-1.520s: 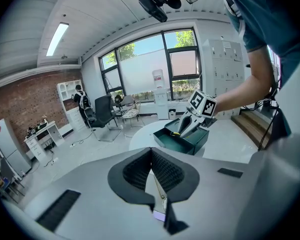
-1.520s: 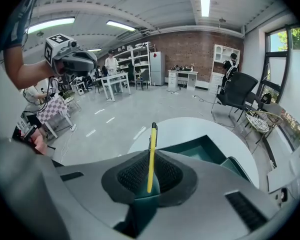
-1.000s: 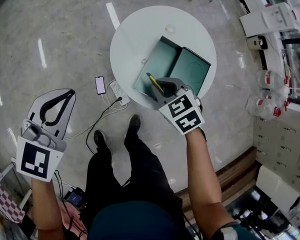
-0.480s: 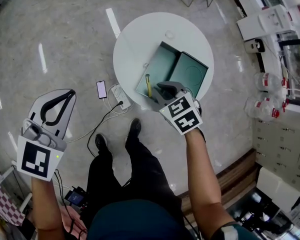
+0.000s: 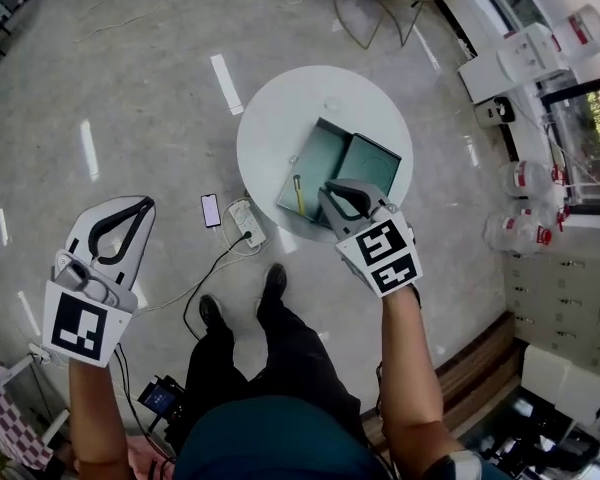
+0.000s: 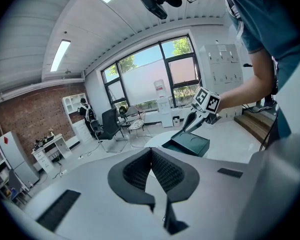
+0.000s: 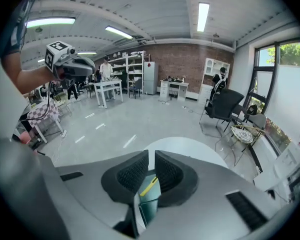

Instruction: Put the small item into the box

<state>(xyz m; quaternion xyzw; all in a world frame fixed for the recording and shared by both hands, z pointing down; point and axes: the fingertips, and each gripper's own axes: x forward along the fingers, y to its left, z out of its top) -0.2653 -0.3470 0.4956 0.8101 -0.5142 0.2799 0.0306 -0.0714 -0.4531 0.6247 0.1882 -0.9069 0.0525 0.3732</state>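
Downward head view of a round white tabletop on a glossy floor, with an open dark green box toward its 5 o'clock edge, both halves laid flat side by side. Inside the 9 o'clock half of the box, near its 7 o'clock corner, the small item, a slim yellow stick, lying loose and touching neither pair of tongs. Over the 6 o'clock edge of the box, the right tongs, released: jaws a narrow slit apart in the right gripper view, nothing between them, stick and box interior visible through the gap below. Well apart from the tabletop, toward its 8 o'clock and over the floor, the left tongs, clenched tip to tip in the left gripper view and empty. On the floor toward the tabletop's 7 o'clock, a phone just beside a white power strip, with a dark cable trailing toward the person's shoes.
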